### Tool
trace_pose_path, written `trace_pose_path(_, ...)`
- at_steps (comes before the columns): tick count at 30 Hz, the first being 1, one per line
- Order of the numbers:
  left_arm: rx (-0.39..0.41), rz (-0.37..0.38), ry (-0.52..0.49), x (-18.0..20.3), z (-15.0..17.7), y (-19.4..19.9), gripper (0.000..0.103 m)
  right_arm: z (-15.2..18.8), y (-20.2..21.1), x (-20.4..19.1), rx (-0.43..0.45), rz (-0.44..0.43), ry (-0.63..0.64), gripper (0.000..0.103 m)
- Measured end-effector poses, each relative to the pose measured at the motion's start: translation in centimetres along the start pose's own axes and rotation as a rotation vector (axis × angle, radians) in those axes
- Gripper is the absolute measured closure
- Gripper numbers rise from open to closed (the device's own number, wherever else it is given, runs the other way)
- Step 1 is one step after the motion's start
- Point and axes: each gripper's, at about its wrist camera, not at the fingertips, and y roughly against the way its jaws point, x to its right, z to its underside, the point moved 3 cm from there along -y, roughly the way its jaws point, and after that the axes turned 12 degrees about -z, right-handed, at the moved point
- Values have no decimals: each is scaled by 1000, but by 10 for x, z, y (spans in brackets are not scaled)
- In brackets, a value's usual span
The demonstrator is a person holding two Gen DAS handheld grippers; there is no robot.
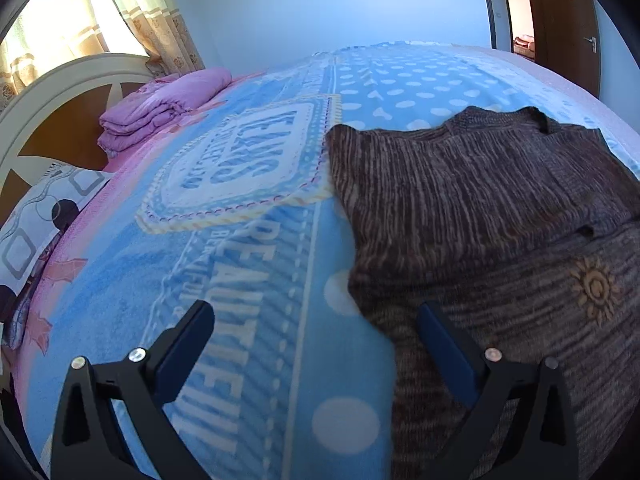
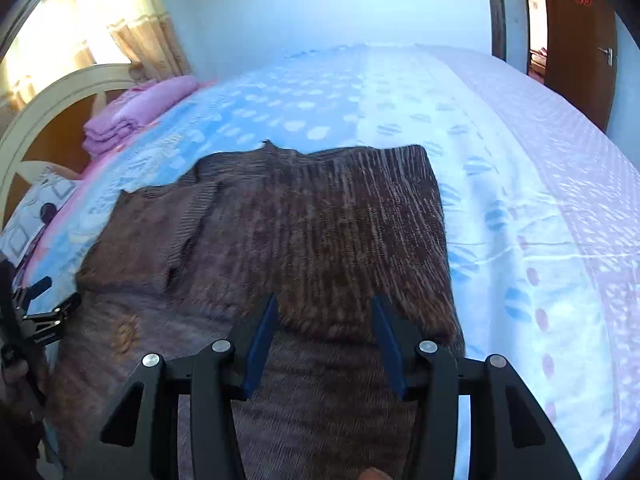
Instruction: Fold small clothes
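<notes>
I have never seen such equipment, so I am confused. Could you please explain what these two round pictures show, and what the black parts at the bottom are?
No robot is here. A person holds one two-finger gripper in each hand, and a wide-angle camera on each looks forward along its fingers. One picture is from the left gripper, the other from the right gripper. Both are open and hold nothing. On the bed's blue dotted blanket lies a brown striped knitted sweater, partly folded. A folded pink quilt lies near the headboard.
</notes>
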Motion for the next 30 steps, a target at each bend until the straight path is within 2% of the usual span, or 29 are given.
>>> trace_pose_path(4,21,2,6,-6,8,17,0,15,19,-15,-15,-2,44,53)
trace_pose_path(7,28,13,4,-7,12,27,0,25,27,-23,-22,-10,64,47)
trace_pose_path(15,8,41,4,-4,22,40,0,52,36,-30,-53,-2,60,47)
trace_pose_path(30,25,91,-24,-3,54,79,0,95,58,-52,-74,9,80,47)
